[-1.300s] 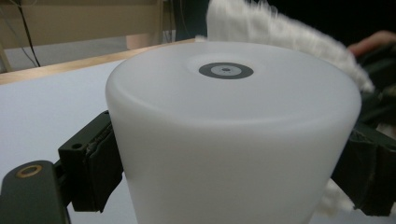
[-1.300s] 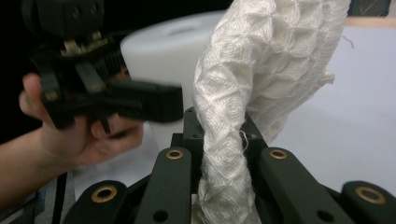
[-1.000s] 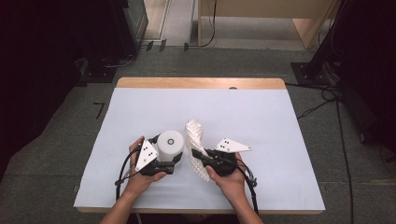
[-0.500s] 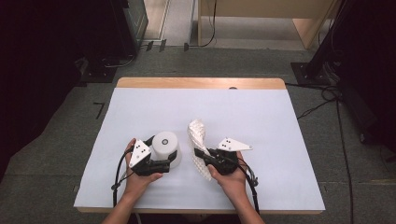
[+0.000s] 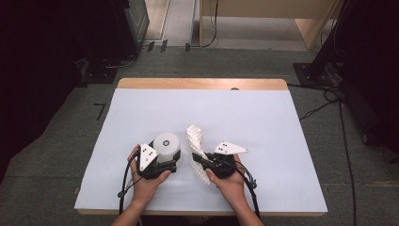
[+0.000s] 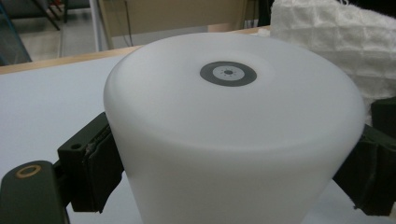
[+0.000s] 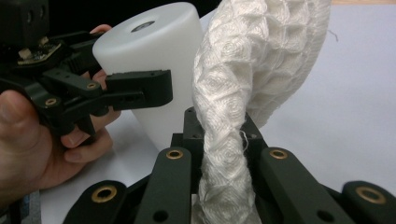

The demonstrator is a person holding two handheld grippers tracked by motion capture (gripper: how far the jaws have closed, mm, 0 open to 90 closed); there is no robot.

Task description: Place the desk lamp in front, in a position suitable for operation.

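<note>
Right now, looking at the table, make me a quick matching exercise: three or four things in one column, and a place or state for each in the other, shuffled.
1. left gripper
2. right gripper
3. white cup
4. table

a. shut on the white waffle cloth
b. upside down, grey disc on top
c. covered by a pale sheet
d. clamped on the cup's sides

Pairs: 1-d, 2-a, 3-b, 4-c
</note>
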